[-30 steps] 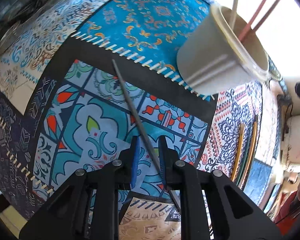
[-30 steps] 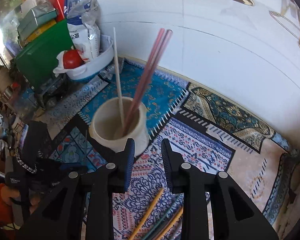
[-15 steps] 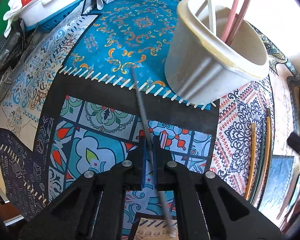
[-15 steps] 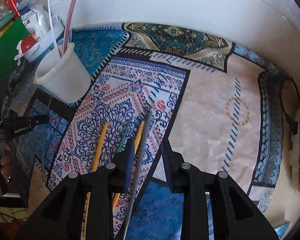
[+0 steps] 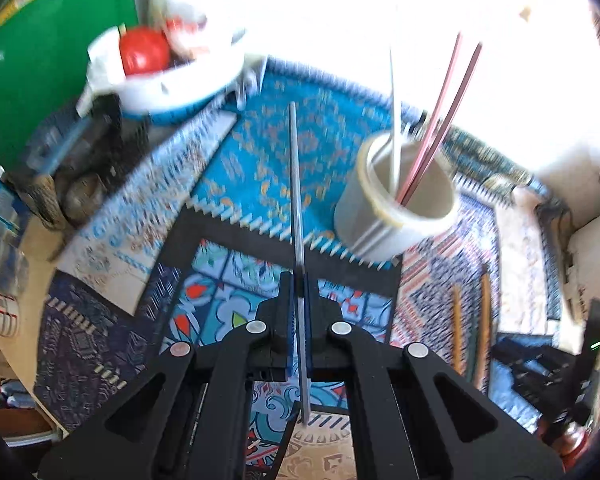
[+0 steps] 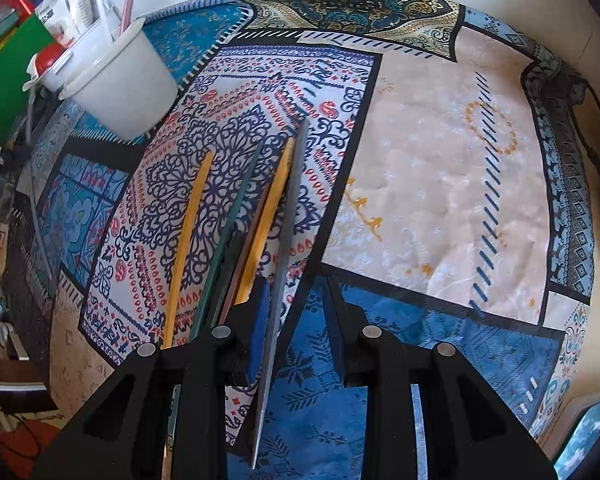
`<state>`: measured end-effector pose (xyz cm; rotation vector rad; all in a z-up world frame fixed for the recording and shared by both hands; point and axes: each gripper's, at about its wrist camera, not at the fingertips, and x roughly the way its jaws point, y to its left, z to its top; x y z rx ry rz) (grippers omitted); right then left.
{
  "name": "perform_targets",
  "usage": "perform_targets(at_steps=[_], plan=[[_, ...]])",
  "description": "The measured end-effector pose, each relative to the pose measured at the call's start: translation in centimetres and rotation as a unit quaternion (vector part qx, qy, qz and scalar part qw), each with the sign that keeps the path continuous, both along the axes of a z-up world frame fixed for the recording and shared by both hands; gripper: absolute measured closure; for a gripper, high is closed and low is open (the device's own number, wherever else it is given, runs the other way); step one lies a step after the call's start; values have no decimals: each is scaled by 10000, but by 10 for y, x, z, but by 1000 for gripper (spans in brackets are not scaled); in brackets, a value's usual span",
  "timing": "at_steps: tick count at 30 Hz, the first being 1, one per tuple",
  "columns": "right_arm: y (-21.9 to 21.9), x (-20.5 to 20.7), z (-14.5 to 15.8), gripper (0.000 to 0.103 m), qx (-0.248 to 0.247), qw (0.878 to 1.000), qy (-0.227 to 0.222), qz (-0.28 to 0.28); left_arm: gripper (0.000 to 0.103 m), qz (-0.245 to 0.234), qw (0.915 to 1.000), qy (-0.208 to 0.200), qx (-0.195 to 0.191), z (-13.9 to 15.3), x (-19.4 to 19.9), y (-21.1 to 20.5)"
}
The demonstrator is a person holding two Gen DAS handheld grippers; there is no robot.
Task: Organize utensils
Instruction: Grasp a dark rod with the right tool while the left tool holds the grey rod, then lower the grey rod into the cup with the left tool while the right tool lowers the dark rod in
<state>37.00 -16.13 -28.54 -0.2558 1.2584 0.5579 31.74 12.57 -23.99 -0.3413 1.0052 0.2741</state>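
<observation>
The left gripper (image 5: 299,312) is clamped on a thin grey metal chopstick (image 5: 296,208), whose long axis runs straight ahead. The white plastic cup (image 5: 396,208) stands ahead, to the right. The right gripper (image 6: 298,312), jaws apart, straddles another grey chopstick (image 6: 286,240) on the patterned cloth (image 6: 440,200).

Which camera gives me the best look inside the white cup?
Left wrist view: the white cup tilts its open mouth toward the lens, showing the pink chopsticks inside. The right wrist view shows mostly its outer wall, far off at the left edge.
</observation>
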Motion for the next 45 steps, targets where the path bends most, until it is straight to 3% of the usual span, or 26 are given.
perform_targets(at_steps=[3, 9, 13, 16, 20, 24, 26, 30, 33, 37, 45], plan=[[3, 0, 0, 79, -59, 9998, -164, 7, 103, -17, 9993, -353, 76, 27, -3, -3], [2, 9, -2, 96, -31, 9996, -267, -76, 103, -165, 9942, -1031, 265, 80, 5, -11], [0, 13, -3, 97, 69, 9995, -295, -116, 103, -227, 9935, -1041, 407, 91, 22, -9], [-1, 16, -1, 97, 148, 9993, -303, -170, 102, -226, 9974, -627, 286, 71, 40, 3], [-4, 23, -3, 97, 273, 9989, -238, -291, 96, -121, 9997, 160, 111, 12, 62, 19], [-14, 36, -2, 98, 360, 9981, -200, -459, 95, -78, 9951, 845, -514, -50, 75, 32], [-18, 40, 0, 98, 448, 9973, -167, -555, 95, -25, 9926, 1056, -601, -70, 80, 35], [-22, 46, 8, 98, 559, 9959, -220, -682, 95, -19, 9909, 1196, -616, -90, 92, 38], [-25, 49, 14, 98, 688, 9944, -288, -751, 90, -28, 9915, 1155, -606, -93, 101, 38], [-27, 49, 22, 98, 900, 9919, -406, -804, 89, -70, 9920, 1150, -514, -95, 112, 39], [-18, 57, 50, 98, 1355, 9848, -722, -816, 99, -202, 9939, 1084, -90, -95, 122, 35]])
